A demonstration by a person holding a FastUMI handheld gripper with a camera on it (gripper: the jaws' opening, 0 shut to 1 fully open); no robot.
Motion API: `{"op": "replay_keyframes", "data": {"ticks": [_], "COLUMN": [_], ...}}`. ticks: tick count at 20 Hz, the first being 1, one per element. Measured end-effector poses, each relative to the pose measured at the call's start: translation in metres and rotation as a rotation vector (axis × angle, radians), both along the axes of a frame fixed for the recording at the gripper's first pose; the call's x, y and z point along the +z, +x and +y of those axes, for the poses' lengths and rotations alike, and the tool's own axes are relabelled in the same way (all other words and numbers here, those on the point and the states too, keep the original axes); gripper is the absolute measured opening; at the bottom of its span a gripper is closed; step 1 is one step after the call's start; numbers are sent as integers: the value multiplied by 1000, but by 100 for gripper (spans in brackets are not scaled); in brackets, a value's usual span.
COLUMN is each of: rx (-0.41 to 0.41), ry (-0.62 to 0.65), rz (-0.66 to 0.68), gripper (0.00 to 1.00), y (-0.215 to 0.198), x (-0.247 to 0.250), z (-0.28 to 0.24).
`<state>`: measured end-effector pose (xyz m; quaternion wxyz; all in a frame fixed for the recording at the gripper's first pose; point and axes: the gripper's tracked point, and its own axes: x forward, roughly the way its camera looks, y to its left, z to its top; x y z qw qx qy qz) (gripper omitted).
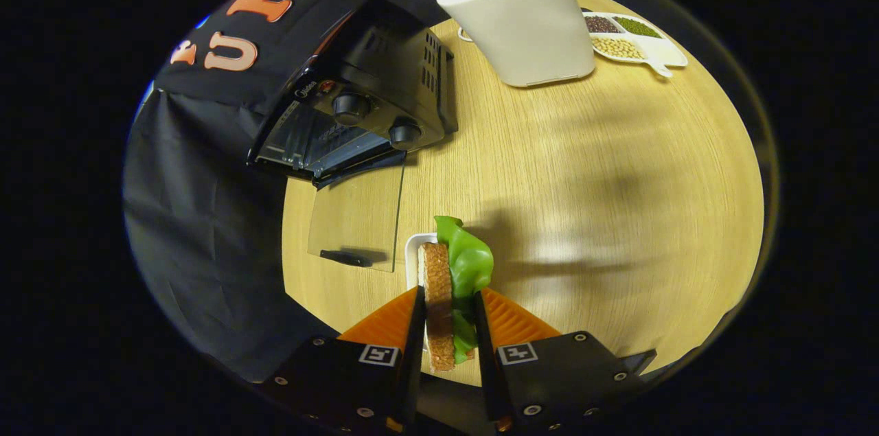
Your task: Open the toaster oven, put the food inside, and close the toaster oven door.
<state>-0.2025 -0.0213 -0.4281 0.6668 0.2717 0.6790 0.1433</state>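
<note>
Pinching a sandwich (443,299) of brown bread and green lettuce: orange fingers (391,319) pressed on both sides, above a white dish (412,257). Toaster oven (357,106), glass door (357,216) dropped open, stands beyond on the wooden counter (604,182).

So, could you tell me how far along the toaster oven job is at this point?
Done: the black toaster oven stands open, its glass door folded down flat onto the round wooden table. In hand: the gripper has its jaws shut on the sandwich of brown bread and green lettuce, held over a small white plate. Left: carrying the sandwich into the oven and closing the door.
</note>
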Motion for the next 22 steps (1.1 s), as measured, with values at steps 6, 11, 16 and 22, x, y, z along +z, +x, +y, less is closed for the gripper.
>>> {"op": "replay_keyframes", "data": {"ticks": [6, 11, 16, 22], "rx": [-112, -227, -312, -431], "ry": [27, 89, 112, 192], "rz": [-43, -83, -127, -161], "gripper": [33, 33, 33, 33], "y": [9, 28, 55, 89], "x": [33, 64, 78, 85], "z": [7, 31, 60, 121]}}
